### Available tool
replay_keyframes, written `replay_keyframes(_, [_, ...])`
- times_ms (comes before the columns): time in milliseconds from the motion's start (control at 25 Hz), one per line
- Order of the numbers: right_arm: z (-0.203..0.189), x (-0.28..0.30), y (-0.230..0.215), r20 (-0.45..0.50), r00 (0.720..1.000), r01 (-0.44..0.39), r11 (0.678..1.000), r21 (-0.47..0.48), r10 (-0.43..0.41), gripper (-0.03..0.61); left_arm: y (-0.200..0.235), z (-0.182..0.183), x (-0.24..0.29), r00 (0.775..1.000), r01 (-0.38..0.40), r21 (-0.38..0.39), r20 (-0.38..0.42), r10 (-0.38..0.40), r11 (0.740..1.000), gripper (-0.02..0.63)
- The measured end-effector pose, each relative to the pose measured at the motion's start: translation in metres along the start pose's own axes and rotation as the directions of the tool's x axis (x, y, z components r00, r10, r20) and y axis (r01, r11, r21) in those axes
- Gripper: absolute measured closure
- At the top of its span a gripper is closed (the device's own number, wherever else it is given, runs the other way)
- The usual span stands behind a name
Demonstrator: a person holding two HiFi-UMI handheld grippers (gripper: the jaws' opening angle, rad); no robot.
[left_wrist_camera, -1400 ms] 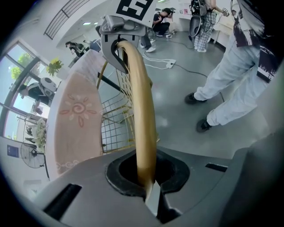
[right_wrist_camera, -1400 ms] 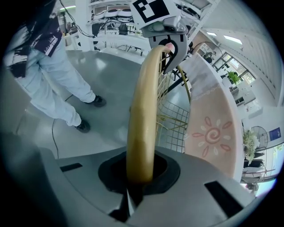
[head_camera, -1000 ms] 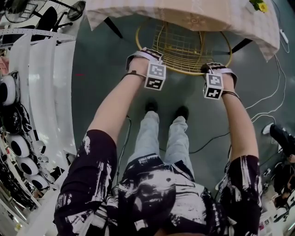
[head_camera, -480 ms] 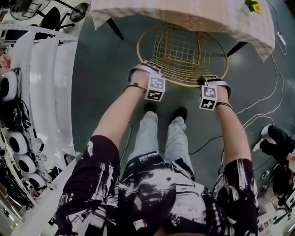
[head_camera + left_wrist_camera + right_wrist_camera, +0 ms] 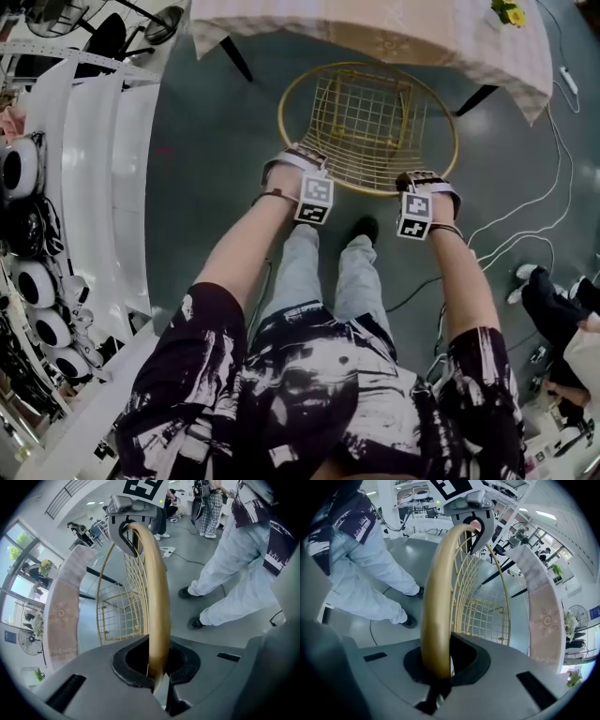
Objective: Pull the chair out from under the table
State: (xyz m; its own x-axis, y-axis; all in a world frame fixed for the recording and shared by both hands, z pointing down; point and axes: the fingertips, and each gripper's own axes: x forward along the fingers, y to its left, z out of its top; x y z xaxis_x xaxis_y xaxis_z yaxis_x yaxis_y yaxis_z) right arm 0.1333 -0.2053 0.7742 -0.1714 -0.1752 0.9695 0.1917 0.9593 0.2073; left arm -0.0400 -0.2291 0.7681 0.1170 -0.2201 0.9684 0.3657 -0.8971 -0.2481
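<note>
Upper middle of the head view, the gold wire chair (image 5: 370, 122) sits on the grey floor (image 5: 216, 141) just below the table (image 5: 375, 23), which runs along the top edge under a pale cloth (image 5: 281, 28). The chair's far rim is right at the hem of that cloth and the rest of it is out in the open, so it's pretty much clear of the table

Both tools are locked onto the chair's round hoop (image 5: 157, 588). Left gripper (image 5: 157, 679) has its jaws squeezed nearly together on the gold tube, which comes straight up out of the notch between them in its own view. Right gripper (image 5: 438, 677) is the same deal, jaws pinched tight on the tube, mesh seat off to the right behind it. Each gripper view also shows the other gripper up at the top of the frame, hooked on the same hoop

From above, the left one is on the lower left of the hoop and the right one on the lower right, both pointing steeply down. The person's legs (image 5: 361, 281) and a black shoe (image 5: 367, 228) are just under the chair in frame, between the arms. White shelves (image 5: 94, 187) run down the left side, and there are yellow flowers (image 5: 506, 11) on the table in the top right corner
</note>
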Motion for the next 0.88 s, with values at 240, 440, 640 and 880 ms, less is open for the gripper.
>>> replay_keyframes(240, [0.006,-0.001,0.014,-0.001,1.000,-0.007,1.000,0.002,0.007,0.574,-0.014,0.003,-0.002,1.000,0.006,-0.002,-0.003,-0.006,1.000,0.596])
replay_keyframes(440, [0.014,-0.001,0.045,0.000,1.000,-0.012,1.000,0.008,0.012,0.574,-0.043,0.013,-0.005,1.000,0.019,-0.007,-0.004,-0.019,1.000,0.595])
replay_keyframes(640, [0.006,-0.006,0.041,0.003,1.000,-0.019,1.000,-0.008,0.019,0.574,-0.039,0.019,-0.007,0.999,0.034,-0.030,-0.001,-0.034,0.999,0.595])
replay_keyframes(880, [-0.001,-0.003,0.027,0.004,1.000,-0.022,1.000,-0.012,0.022,0.574,-0.024,0.016,-0.004,0.999,0.039,-0.044,-0.010,-0.040,0.998,0.595])
